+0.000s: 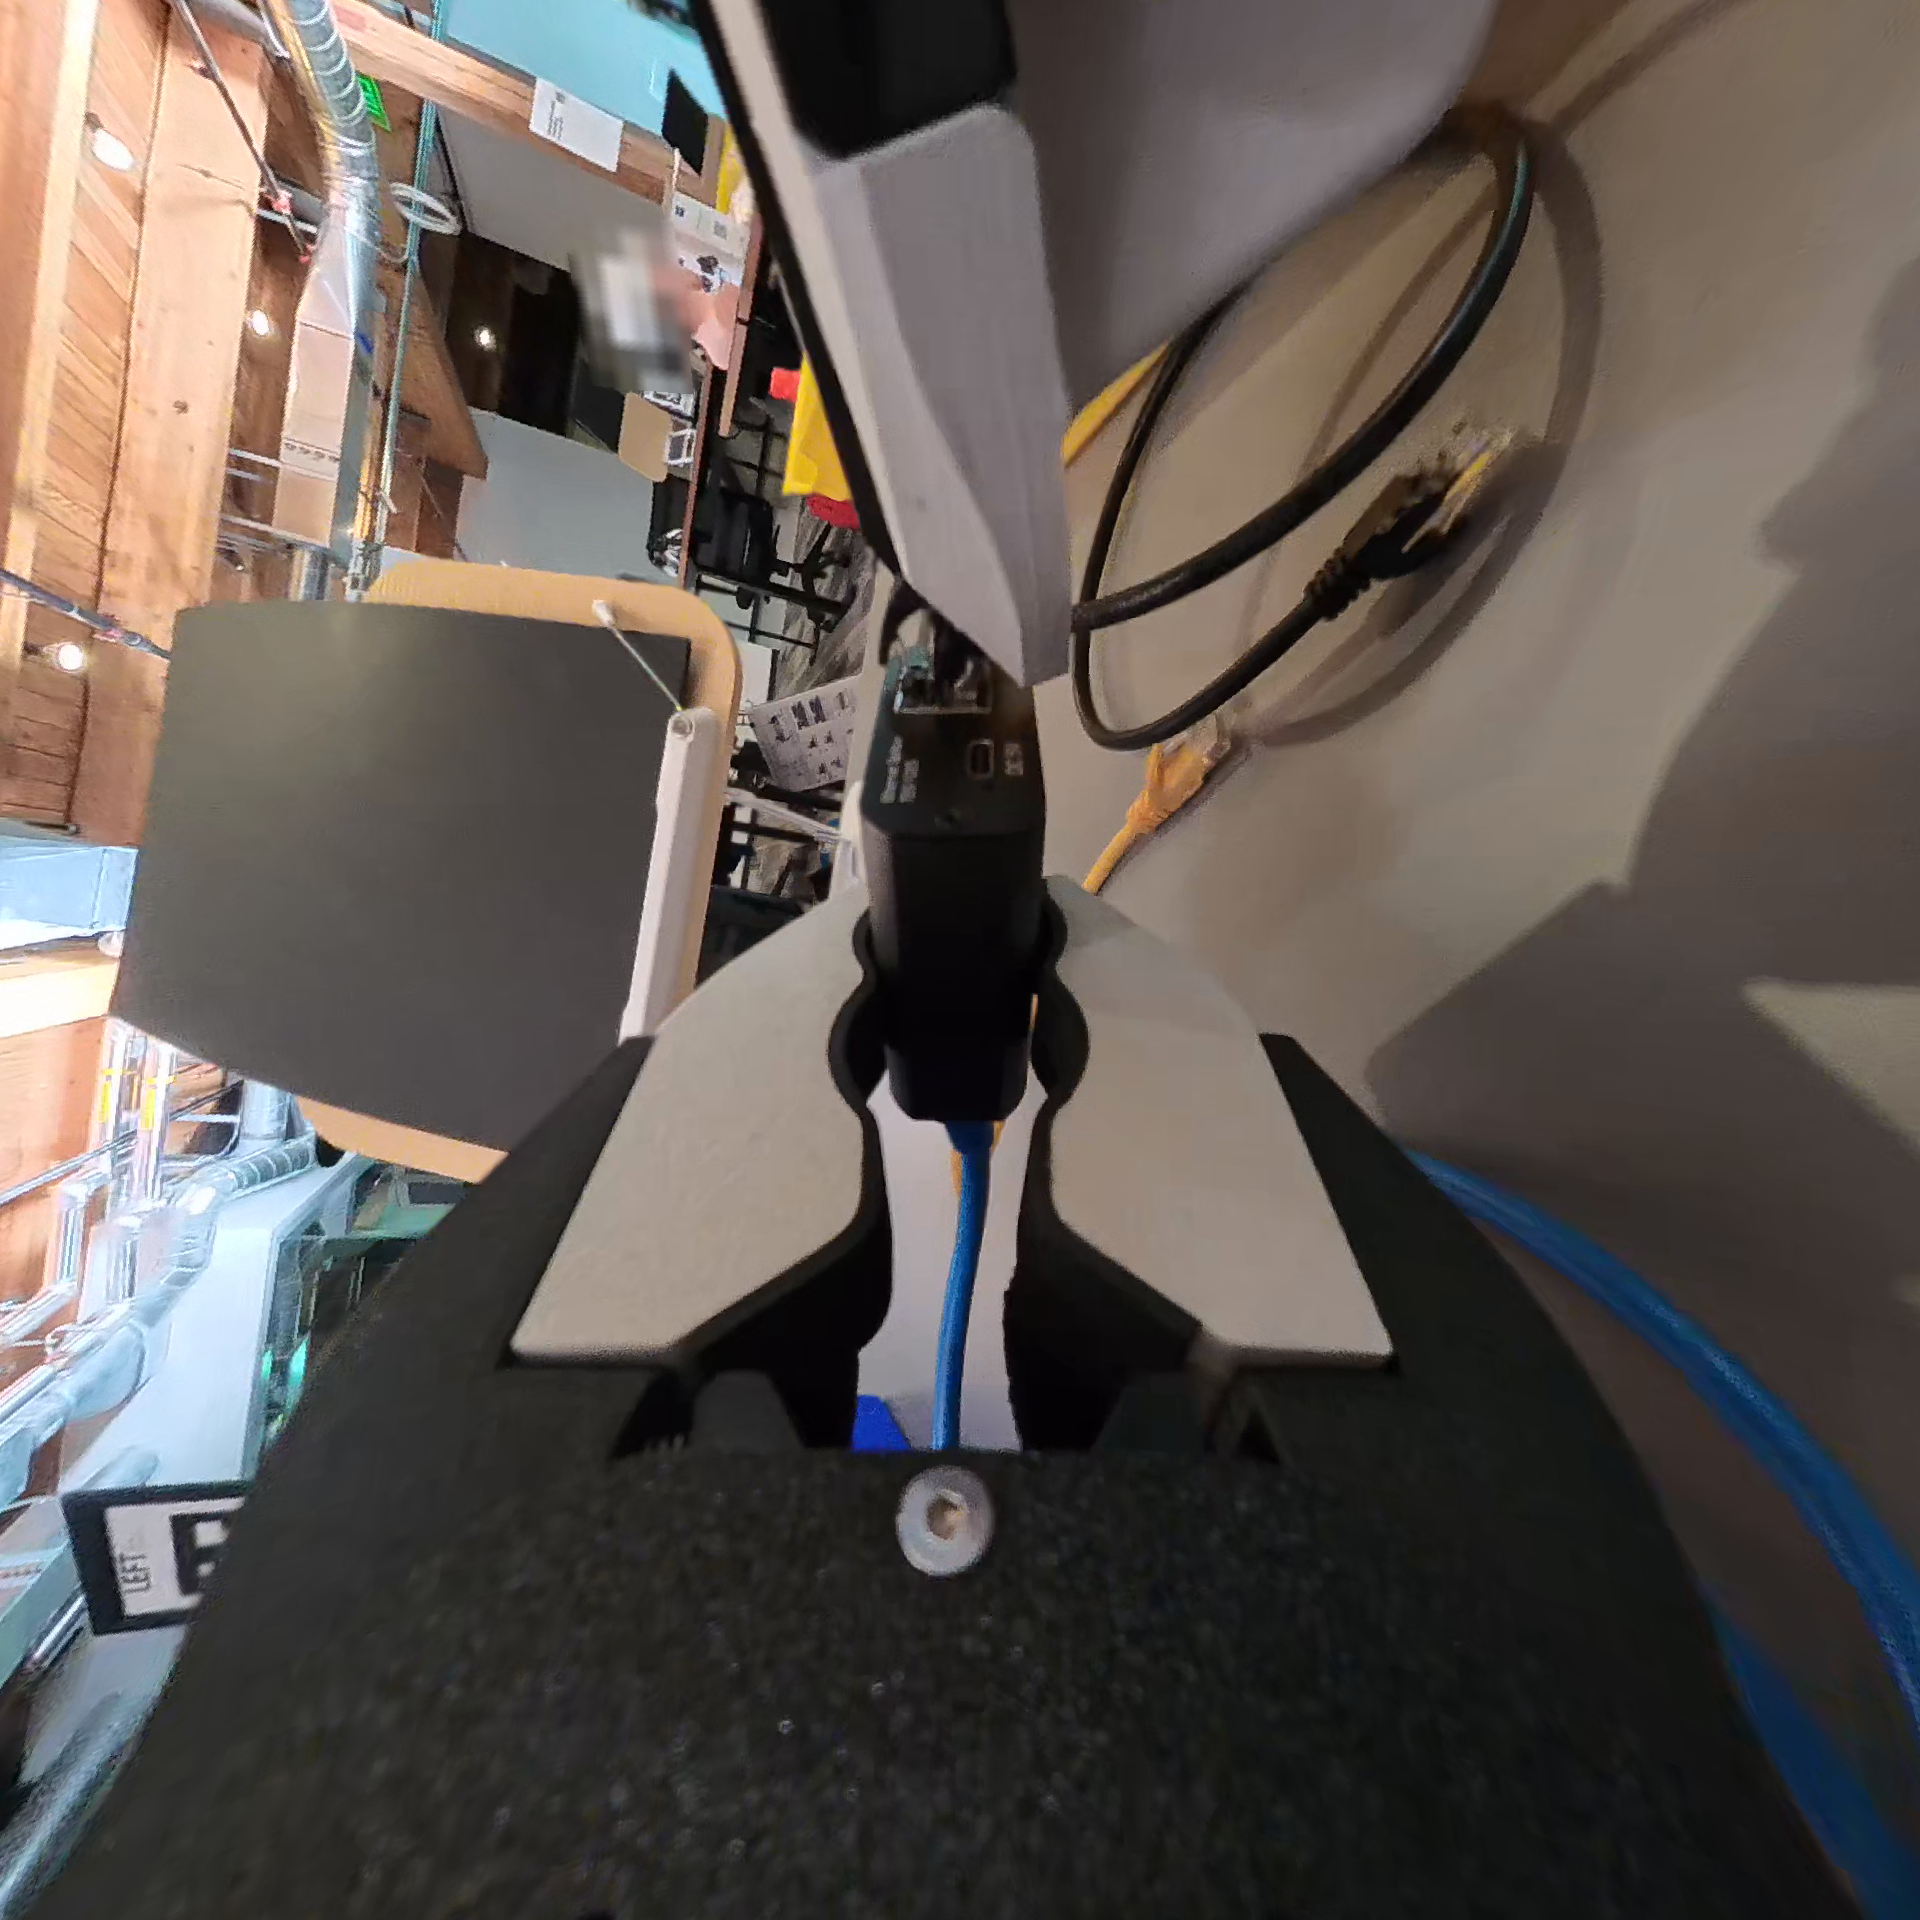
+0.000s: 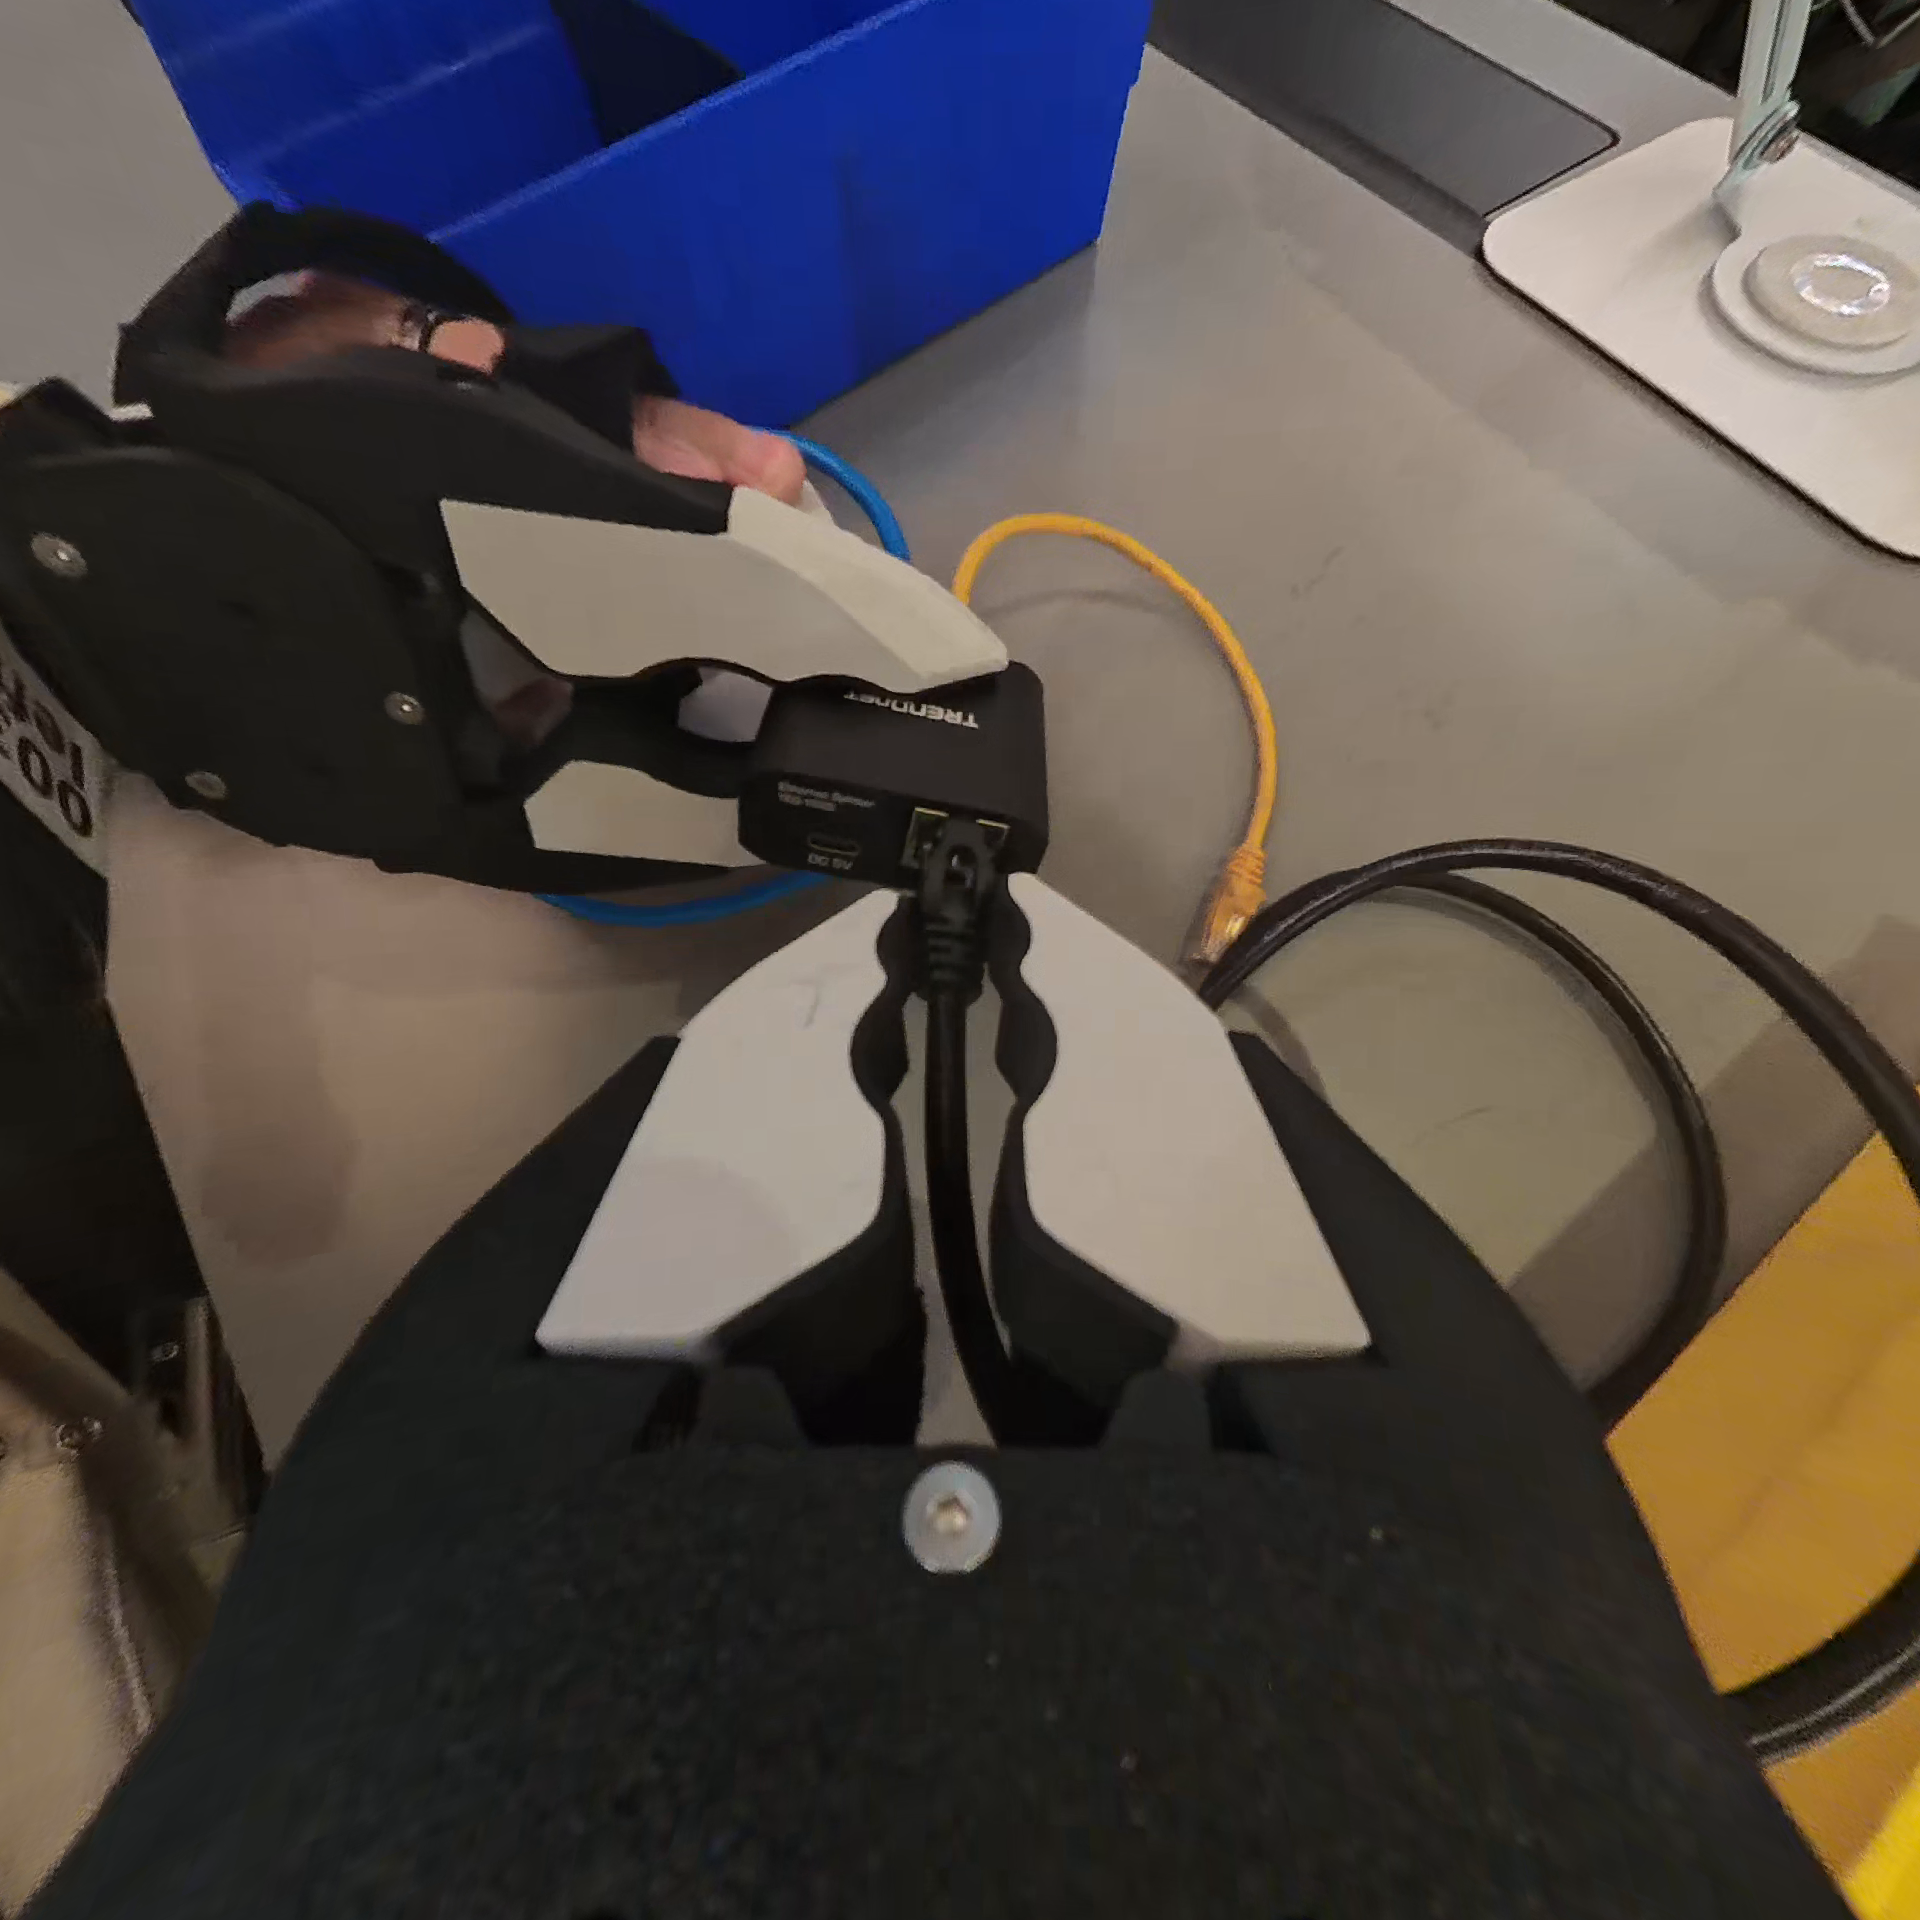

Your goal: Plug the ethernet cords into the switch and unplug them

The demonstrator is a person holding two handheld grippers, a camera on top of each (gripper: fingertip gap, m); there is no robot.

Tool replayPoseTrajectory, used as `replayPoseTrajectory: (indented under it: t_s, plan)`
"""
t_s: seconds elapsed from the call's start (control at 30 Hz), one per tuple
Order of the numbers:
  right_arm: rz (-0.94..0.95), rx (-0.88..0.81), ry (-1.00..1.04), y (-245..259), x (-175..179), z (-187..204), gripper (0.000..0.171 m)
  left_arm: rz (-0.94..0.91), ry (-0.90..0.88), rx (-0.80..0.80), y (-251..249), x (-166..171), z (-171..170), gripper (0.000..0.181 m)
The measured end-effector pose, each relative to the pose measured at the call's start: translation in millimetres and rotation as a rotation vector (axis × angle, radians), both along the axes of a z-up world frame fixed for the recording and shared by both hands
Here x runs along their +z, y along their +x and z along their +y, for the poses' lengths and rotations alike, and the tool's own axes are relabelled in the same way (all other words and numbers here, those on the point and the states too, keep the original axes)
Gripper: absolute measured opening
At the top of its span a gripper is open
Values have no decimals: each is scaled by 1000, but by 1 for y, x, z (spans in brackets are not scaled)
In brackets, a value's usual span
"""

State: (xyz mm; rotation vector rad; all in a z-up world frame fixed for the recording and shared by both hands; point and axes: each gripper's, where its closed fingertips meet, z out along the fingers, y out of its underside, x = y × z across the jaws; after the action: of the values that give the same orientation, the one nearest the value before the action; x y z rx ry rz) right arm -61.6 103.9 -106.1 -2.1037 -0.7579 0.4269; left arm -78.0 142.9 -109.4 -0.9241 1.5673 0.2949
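Two hand-held grippers meet at one small black switch point(image 2: 902, 774), which is held up above the grey tabletop point(image 2: 1403, 540). The left hand-held gripper point(image 1: 951, 982) is clamped on the switch's body, its white fingers point(image 2: 727, 592) pressing it from opposite faces; a blue ethernet cord point(image 1: 961, 1278) leaves the near end of the switch and runs back between those fingers, then loops away over the tabletop. The right hand-held gripper point(image 2: 954, 940) is closed on the boot of a black ethernet cord point(image 2: 951, 1132), whose plug sits in a port on the front face of the switch, beside a smaller slot. The black cord trails back through the right gripper and curves in a wide loop on the tabletop at the right. A yellow ethernet cord point(image 2: 1216, 665) lies loose on the tabletop just beyond the switch, its plug free and resting near the black loop. A blue bin point(image 2: 790, 208) stands behind the left gripper, and a white stand base point(image 2: 1621, 260) sits at the far right corner.
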Motion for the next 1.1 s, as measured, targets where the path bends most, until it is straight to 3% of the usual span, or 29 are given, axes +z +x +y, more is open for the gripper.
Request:
replayPoseTrajectory:
  t_s: [0.23, 0.33, 0.37, 0.4, 0.47, 0.7, 1.1]
  plan:
    - [19, 35, -59, 6, 9, -16, 13, -31, 62, -30, 5, 13, -17, 25]
    - [199, 28, -201, 2, 19, -20, 17, -36, 346, 45, -1, 31, -15, 24]
    - [287, 19, -253, 0, 25, -20, 36, -35, 446, 58, -2, 37, -14, 24]
    - [372, 16, -315, -1, 30, -21, 41, -38, 515, 68, -3, 41, -15, 24]
    - [529, 16, -410, 0, 40, -19, 32, -44, 573, 80, -5, 44, -15, 24]
    - [749, 71, -725, -3, 41, -20, 26, -60, 600, 90, -8, 50, -15, 24]
    - [892, 59, -837, -10, 33, -20, 16, -29, 570, 108, -9, 44, -10, 23]
